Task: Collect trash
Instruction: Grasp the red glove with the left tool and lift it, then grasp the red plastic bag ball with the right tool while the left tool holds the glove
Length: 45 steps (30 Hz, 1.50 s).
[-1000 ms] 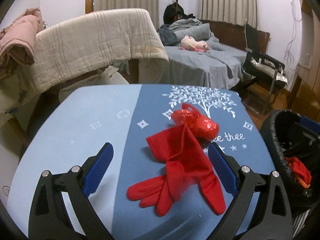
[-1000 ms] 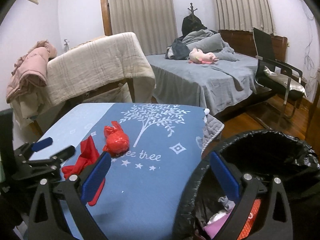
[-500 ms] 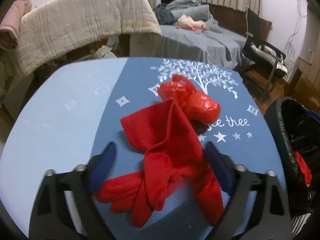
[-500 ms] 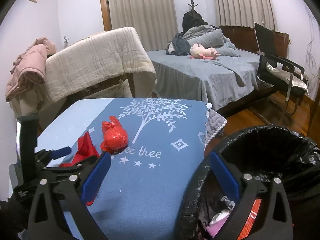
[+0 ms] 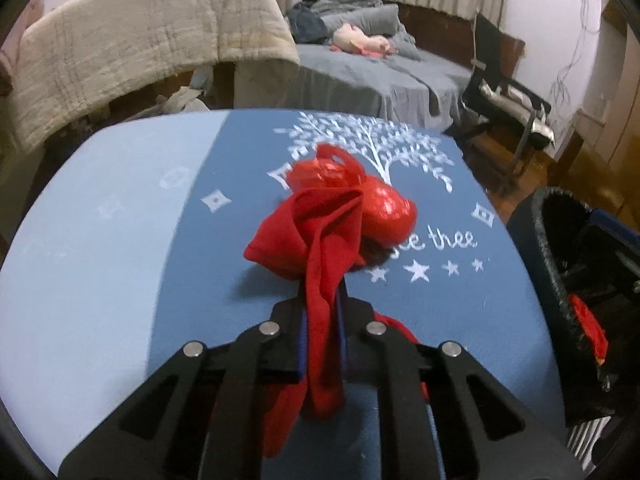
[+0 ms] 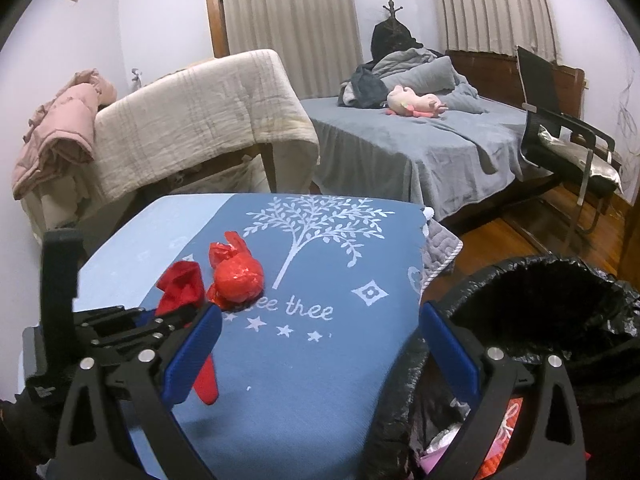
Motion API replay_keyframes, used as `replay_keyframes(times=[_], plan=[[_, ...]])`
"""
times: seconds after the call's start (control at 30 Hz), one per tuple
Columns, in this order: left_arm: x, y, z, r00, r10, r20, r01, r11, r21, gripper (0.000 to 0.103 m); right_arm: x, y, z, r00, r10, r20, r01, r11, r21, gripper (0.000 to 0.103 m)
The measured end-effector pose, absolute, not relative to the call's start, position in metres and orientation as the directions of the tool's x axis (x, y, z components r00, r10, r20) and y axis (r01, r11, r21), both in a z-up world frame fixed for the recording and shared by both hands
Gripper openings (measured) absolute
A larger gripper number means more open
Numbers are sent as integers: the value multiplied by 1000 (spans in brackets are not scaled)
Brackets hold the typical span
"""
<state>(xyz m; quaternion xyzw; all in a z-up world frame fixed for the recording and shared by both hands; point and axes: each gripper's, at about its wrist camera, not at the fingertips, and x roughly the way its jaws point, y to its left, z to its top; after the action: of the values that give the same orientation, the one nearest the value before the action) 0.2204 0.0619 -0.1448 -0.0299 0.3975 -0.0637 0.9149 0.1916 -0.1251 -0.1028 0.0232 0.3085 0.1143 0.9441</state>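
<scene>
A red glove [image 5: 316, 240] lies bunched on the blue tablecloth [image 5: 120, 260], its cuff raised and its fingers hanging down under my left gripper [image 5: 322, 304]. That gripper's jaws are closing and their blue pads press on the glove's middle. Just behind the glove, touching it, sits a knotted red plastic bag [image 5: 384, 208]. In the right wrist view the glove [image 6: 182, 286], the bag [image 6: 238, 278] and the left gripper [image 6: 176, 316] are at the left. My right gripper [image 6: 320, 352] stands open and holds nothing, between the table's edge and the black-lined trash bin [image 6: 540, 308].
The bin [image 5: 560, 264] stands off the table's right side with red and pink trash inside. Beyond the table are a quilt-draped piece of furniture [image 6: 192, 120], a grey bed [image 6: 400, 148] and a black chair [image 6: 560, 132] on the wooden floor.
My left gripper came forward and down over the glove and closed on it, bunching the flat glove up. The right gripper has stayed put.
</scene>
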Motion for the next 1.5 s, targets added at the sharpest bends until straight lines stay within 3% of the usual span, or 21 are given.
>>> replay_keyframes(times=[0.27,0.87,1.03,1.23,1.4,1.5], plan=[[215,87,-118,731,-98,-676,54,995,-86,10,202,-111,-100,780,247,-574,-219,968,118,97],[227,144,-115,737,-11,-676,-29,998,-48,10,255,-50,-126,745,254,-617,-248,964,97,97],[227,149,-116,739,1,-674,-40,998,-42,10,271,-36,-138,715,259,-649,-247,962,112,92],[228,155,-118,736,8,-677,-53,998,-47,10,282,-24,-156,662,262,-702,-267,958,106,78],[226,156,-122,729,13,-684,-61,997,-45,10,284,-23,-161,634,282,-720,-281,952,125,51],[225,158,-123,725,16,-688,-67,997,-47,10,283,-23,-163,622,294,-726,-290,947,135,44]])
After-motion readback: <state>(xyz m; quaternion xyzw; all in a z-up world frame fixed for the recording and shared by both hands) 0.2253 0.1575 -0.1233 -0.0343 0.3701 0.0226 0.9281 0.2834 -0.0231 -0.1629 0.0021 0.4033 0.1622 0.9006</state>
